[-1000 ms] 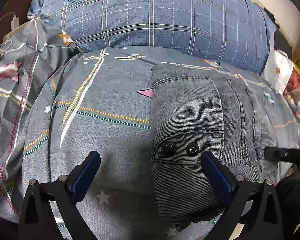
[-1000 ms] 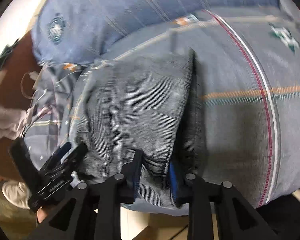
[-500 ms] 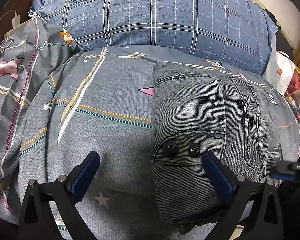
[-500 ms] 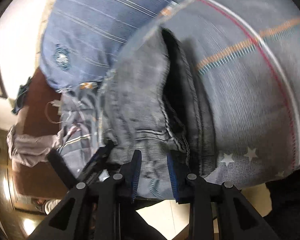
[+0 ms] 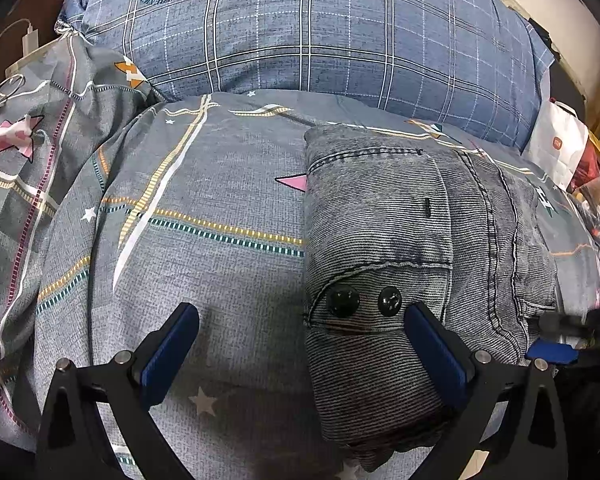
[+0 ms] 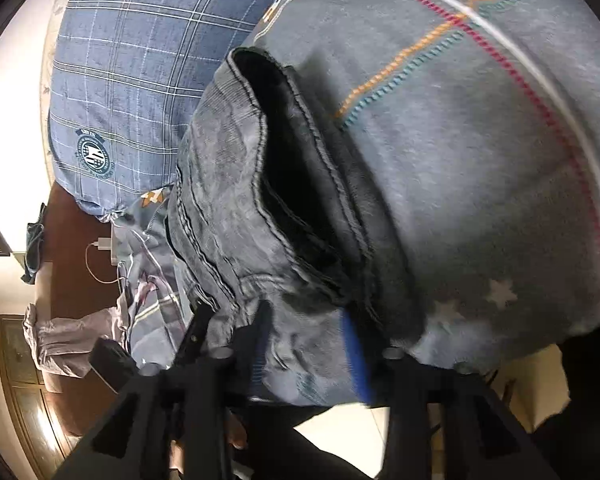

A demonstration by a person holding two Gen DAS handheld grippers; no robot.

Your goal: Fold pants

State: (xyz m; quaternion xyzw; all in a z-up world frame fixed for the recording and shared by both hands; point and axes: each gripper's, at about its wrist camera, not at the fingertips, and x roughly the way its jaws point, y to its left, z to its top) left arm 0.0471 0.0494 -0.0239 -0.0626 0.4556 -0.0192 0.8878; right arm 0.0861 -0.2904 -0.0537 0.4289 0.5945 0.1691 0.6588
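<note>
The grey denim pants (image 5: 412, 240) lie folded into a thick bundle on the patterned bedspread (image 5: 204, 208), two black buttons facing me. My left gripper (image 5: 300, 352) is open and empty; its right finger rests against the bundle's near end, its left finger over bare bedspread. In the right wrist view the pants (image 6: 236, 184) show their layered open edge. My right gripper (image 6: 304, 344) stands around the near edge of the denim, its jaws now wider apart than before. Whether they still pinch the cloth is unclear. It also shows in the left wrist view (image 5: 556, 348) at the bundle's right side.
A blue plaid pillow (image 5: 320, 28) lies behind the pants. A white paper bag (image 5: 556, 148) and clutter sit at the far right. A charger and cable (image 5: 24, 48) lie at the far left. The bed edge and floor (image 6: 340, 432) are right below my right gripper.
My right gripper has rolled and swung along the pants' edge, and its jaws have spread apart. My left gripper stayed open in place; the view shifted only slightly.
</note>
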